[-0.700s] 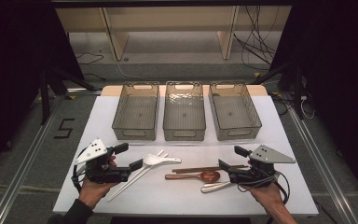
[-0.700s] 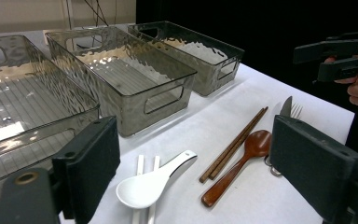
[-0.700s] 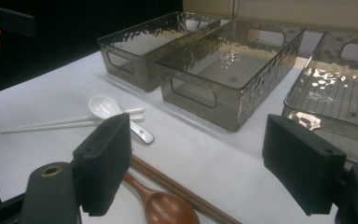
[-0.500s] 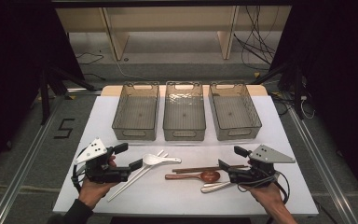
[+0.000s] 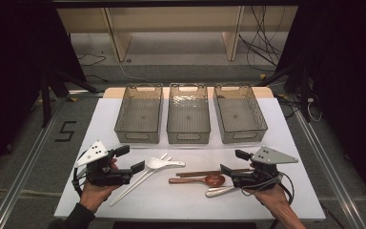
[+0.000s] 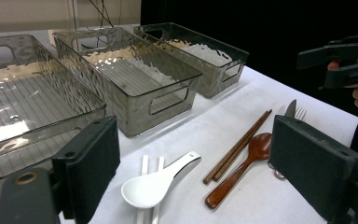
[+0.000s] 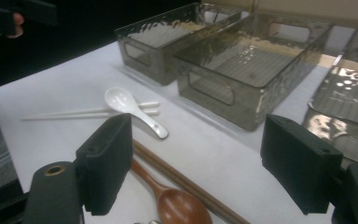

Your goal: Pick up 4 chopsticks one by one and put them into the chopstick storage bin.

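Observation:
Cutlery lies on the white table [image 5: 290, 143] between my two grippers. A white spoon [image 5: 162, 163] rests across white chopsticks [image 5: 132, 182]. To their right lie brown chopsticks [image 5: 205, 172], a wooden spoon [image 5: 206, 180] and metal cutlery [image 5: 219, 192]. My left gripper [image 5: 129, 159] is open just left of the white spoon, holding nothing. My right gripper [image 5: 233, 162] is open at the right end of the brown pieces, also holding nothing. In the left gripper view, the white spoon [image 6: 158, 184] and wooden spoon [image 6: 242, 163] lie ahead of the open jaws. The right gripper view shows the wooden spoon [image 7: 177, 205] low between its jaws.
Three clear grey bins stand side by side behind the cutlery: left [image 5: 138, 136], middle [image 5: 188, 137], right [image 5: 244, 136]. No object lies in any of them. The table's front edge runs just below both hands. Dark floor, rails and cables surround the table.

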{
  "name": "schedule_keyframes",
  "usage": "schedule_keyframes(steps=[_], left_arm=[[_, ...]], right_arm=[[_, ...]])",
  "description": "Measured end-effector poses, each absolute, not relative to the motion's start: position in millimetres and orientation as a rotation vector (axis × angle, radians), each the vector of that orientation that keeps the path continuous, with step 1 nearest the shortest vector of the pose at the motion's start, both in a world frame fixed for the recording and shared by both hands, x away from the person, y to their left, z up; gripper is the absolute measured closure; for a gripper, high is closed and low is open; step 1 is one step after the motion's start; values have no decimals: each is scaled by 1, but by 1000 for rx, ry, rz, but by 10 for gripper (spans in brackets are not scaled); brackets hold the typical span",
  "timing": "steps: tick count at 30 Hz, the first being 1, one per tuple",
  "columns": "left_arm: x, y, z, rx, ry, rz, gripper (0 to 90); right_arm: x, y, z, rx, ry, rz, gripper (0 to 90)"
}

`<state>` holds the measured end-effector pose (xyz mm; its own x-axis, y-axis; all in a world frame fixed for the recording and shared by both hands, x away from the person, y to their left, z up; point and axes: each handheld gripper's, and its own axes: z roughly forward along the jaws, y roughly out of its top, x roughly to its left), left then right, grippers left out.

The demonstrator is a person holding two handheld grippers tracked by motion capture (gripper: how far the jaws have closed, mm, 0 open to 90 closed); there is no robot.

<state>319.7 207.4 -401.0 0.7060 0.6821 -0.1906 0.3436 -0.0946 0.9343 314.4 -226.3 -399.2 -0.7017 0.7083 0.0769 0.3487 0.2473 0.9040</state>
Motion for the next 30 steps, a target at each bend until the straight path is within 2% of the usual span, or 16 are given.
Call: schedule_keyframes(steps=[30], left_arm=[[328, 213, -405, 1734, 893, 325, 154]], right_arm=[[341, -177, -400, 772, 2438, 1300, 275]])
